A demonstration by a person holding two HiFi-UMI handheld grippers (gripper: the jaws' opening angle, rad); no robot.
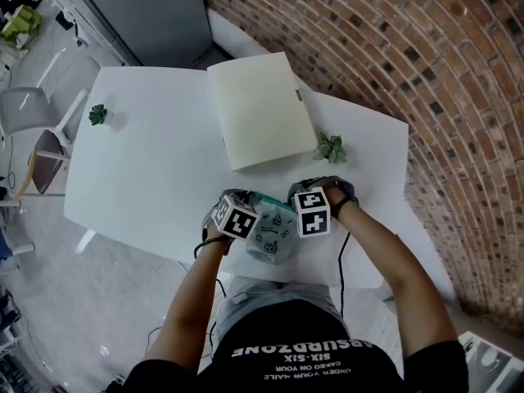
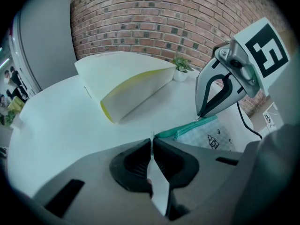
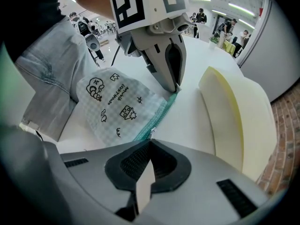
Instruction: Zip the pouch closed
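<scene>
- Pouch [image 1: 272,229]: white checked fabric with black cartoon prints. It lies at the near edge of the table [image 1: 147,162], just in front of the person and between the two grippers.
- Zipper [image 3: 158,117]: a teal strip along the pouch's far edge, stretched between the two jaw pairs.
- Left gripper [image 2: 152,140]: the jaws are pressed together on the pouch's left corner, at one end of the teal strip.
- Right gripper [image 3: 149,142]: the jaws are closed on the opposite end of the zipper, where a small metal piece shows at the tips.
- Folder [image 1: 260,109]: large and cream-coloured, it rests on the table beyond the pouch and apart from it.
- Plants: one small green plant [image 1: 331,148] stands just beside the folder's near right corner, and another [image 1: 98,115] stands near the table's left edge.
- Brick wall [image 1: 393,47]: behind the table on the right.
</scene>
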